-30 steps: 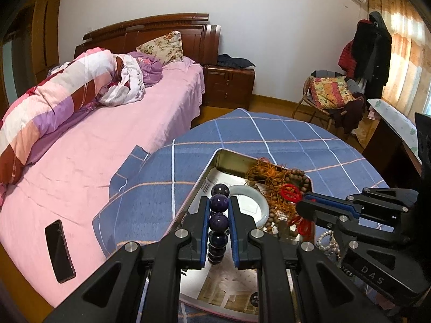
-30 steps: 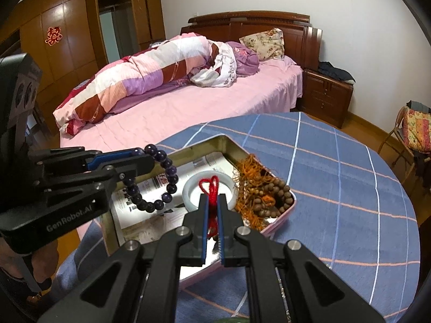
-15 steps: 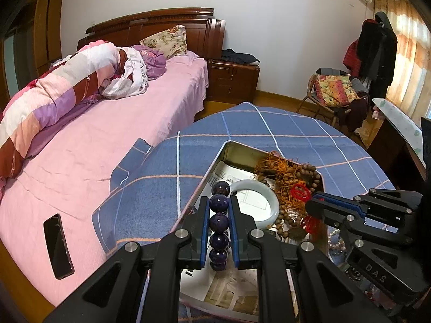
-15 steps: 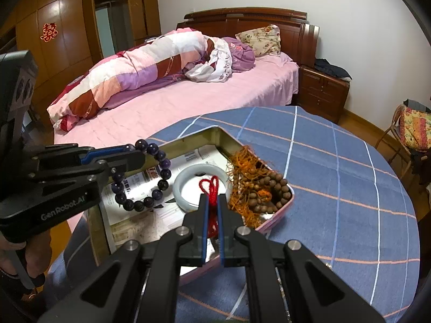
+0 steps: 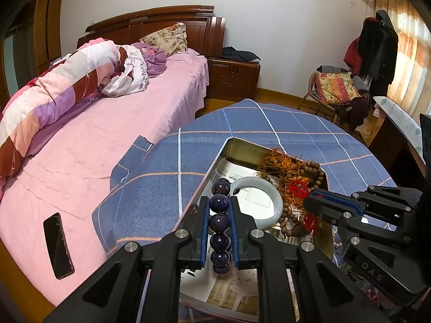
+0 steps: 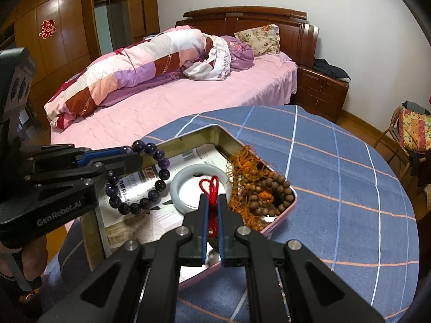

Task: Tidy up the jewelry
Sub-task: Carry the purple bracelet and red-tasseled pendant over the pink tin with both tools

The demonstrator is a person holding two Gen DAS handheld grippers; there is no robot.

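Bedroom desk [image 5: 269,123] with open tin [image 6: 215,132]: my left claw [image 5: 219,215] pinches purple bead bracelet [image 6: 159,172], right claw [image 6: 212,210] clamped on red cord [image 6: 210,185], both lifted apart for sorting.

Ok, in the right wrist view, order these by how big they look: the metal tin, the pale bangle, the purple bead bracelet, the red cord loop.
1. Metal tin, clearly largest.
2. Purple bead bracelet and pale bangle: rings of similar span, and the bracelet is held up nearer the camera, so unranked.
3. Red cord loop, smallest.

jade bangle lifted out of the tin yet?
No, the jade bangle lies in the tin; neither hand-held gripper holds it.
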